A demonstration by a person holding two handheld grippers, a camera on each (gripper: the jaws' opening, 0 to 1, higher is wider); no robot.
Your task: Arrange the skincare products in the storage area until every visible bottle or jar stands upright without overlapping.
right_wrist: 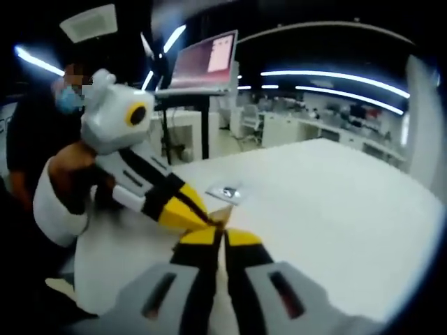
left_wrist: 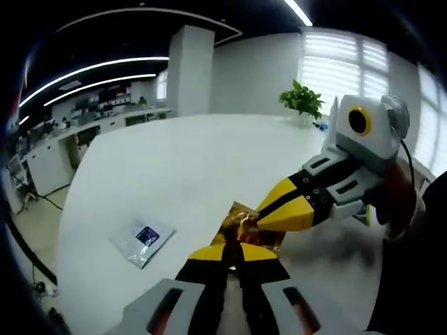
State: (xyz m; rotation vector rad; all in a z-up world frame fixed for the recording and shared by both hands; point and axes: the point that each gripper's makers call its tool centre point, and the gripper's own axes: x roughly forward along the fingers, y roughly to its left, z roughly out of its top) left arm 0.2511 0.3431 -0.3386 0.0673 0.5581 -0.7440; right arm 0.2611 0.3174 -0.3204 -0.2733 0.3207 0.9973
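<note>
A crinkled gold foil sachet (left_wrist: 243,225) is held above the white table (left_wrist: 174,174). In the left gripper view my left gripper (left_wrist: 235,248) is shut on its near edge. My right gripper (left_wrist: 261,221) comes in from the right, shut on the sachet's right side. In the right gripper view only a sliver of the gold sachet (right_wrist: 223,214) shows between the two sets of yellow tips. There my right gripper (right_wrist: 223,234) is shut on it from below, and my left gripper (right_wrist: 207,220) pinches it from the left.
A small clear sachet with a blue label (left_wrist: 142,239) lies flat on the table to the left, seen as the sachet (right_wrist: 227,190) beyond the tips. A potted plant (left_wrist: 302,98) stands at the far edge. A person (right_wrist: 49,139) and an open laptop (right_wrist: 202,63) are at the left.
</note>
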